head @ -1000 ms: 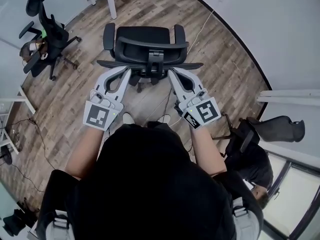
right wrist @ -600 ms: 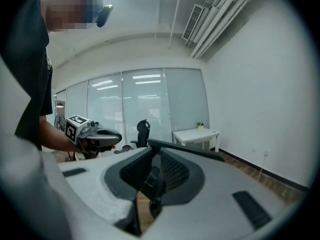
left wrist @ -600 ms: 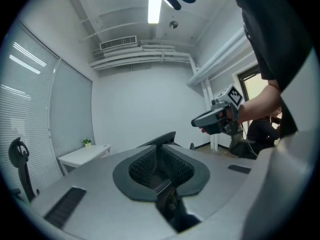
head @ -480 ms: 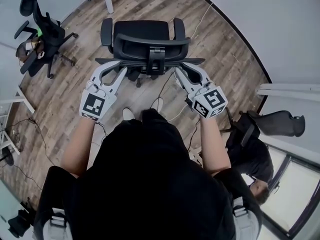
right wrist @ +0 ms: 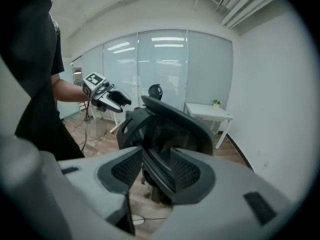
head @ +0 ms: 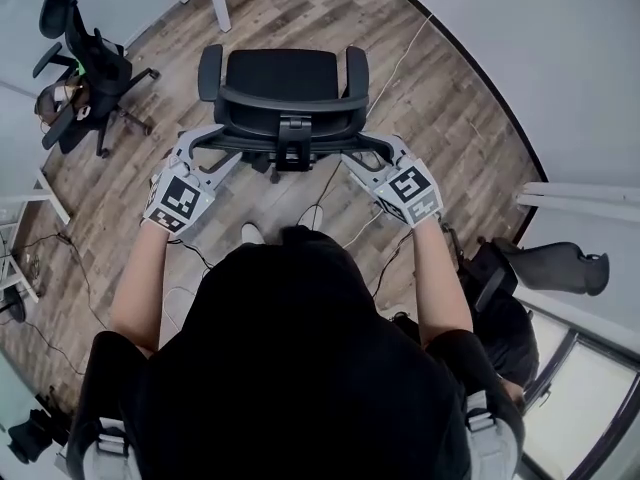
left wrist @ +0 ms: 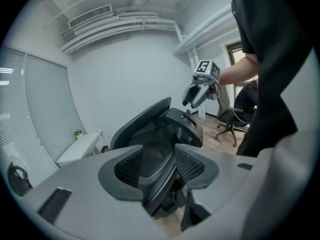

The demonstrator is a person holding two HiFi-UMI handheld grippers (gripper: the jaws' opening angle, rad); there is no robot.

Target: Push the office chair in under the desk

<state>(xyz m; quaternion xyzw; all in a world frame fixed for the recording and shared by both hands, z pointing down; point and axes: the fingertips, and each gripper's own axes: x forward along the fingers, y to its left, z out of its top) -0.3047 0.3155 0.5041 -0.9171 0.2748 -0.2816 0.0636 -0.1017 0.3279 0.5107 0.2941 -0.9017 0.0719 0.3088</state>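
My left gripper (head: 215, 143) is at the left end of the backrest (head: 290, 106) of the office chair (head: 285, 73), and my right gripper (head: 368, 150) is at its right end. Both pairs of jaws have just been opening and stand apart (the backrest edge lies between them, not squeezed). The white desk legs (head: 218, 3) stand beyond the chair.

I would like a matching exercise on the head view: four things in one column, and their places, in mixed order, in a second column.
1. office chair
2. left gripper
3. right gripper
4. second chair

a. far upper left of the view
b. at the backrest's right end
c. centre, on the wood floor
d. at the backrest's left end

Pairs: 1-c, 2-d, 3-b, 4-a.
Both grippers' jaws have just been opening, with the backrest's edge between them.
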